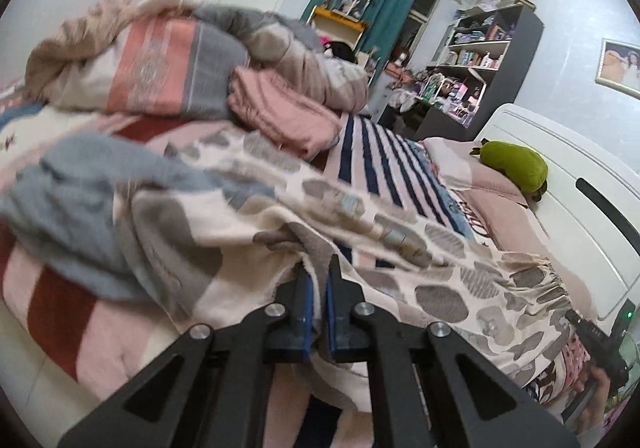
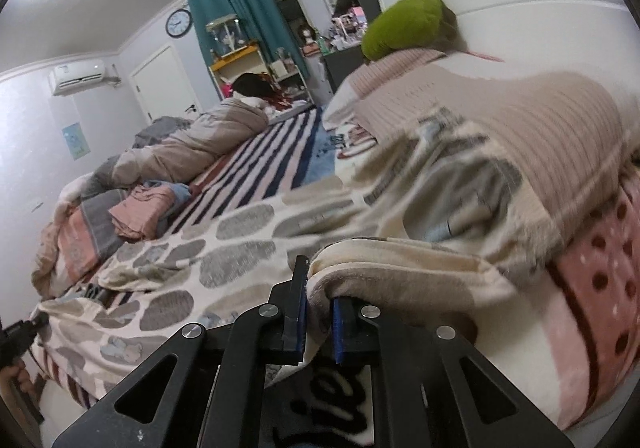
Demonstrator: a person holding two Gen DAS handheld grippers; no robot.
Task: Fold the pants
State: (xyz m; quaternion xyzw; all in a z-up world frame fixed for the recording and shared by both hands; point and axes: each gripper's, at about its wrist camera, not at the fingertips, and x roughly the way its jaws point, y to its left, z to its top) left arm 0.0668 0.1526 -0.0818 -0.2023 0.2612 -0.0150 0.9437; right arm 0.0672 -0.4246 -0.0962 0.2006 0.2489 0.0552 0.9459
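The pants, cream fleece with grey oval blotches, lie spread across the bed, stretched between the two grippers. The left gripper has its jaws narrow, pinching a fold of the pants' near edge between blue pads. The right gripper is likewise nearly closed on a thick rolled edge of the pants, cloth bulging over its right finger. In the right view the pants run left and away from the jaws, and their far right part climbs onto a beige ribbed pillow. A striped blanket lies beyond the pants. A heap of bedding sits far left, with folded pink cloth just beside it. A green plush rests against the white headboard at far right
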